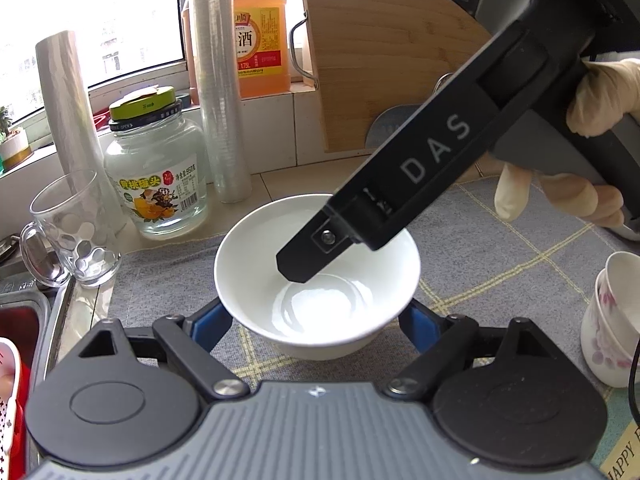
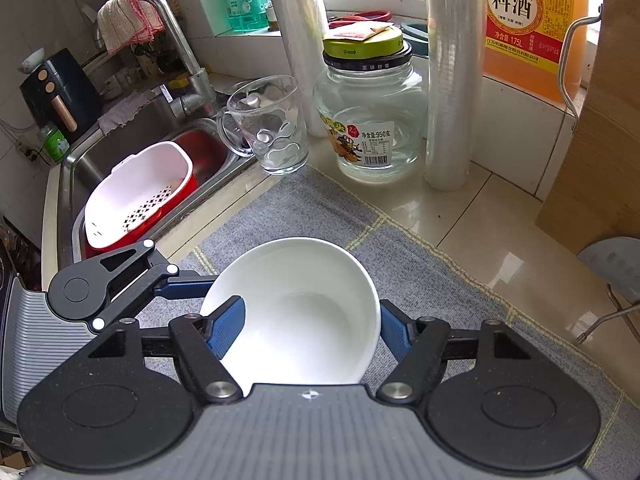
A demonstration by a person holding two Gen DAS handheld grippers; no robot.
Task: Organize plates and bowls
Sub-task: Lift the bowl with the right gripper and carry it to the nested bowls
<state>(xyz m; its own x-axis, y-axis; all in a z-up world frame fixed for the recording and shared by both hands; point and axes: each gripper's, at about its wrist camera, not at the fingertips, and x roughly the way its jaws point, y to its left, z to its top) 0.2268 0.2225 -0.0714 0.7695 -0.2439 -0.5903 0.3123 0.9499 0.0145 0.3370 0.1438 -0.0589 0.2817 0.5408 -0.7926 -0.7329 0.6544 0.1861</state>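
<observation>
A white bowl [image 1: 316, 276] sits on the grey checked mat [image 1: 480, 256]. My left gripper [image 1: 316, 330] is open, its blue fingers [image 1: 210, 326] on either side of the bowl's near wall. My right gripper [image 2: 312, 326] comes in from the upper right in the left wrist view [image 1: 304, 264], one finger inside the bowl. In the right wrist view its left blue pad [image 2: 228, 326] lies inside the white bowl [image 2: 304, 316] and the right one outside; the jaws stand wide apart, not clamped. The left gripper [image 2: 176, 280] shows beside the bowl there.
A glass mug [image 1: 72, 232], a glass jar [image 1: 160, 172], film rolls [image 1: 218, 80] and a yellow bottle [image 1: 260, 28] stand behind. A bamboo board [image 1: 380, 60] leans at the back. Floral cups [image 1: 612, 324] sit right. The sink [image 2: 132, 152] holds a white-red colander [image 2: 140, 192].
</observation>
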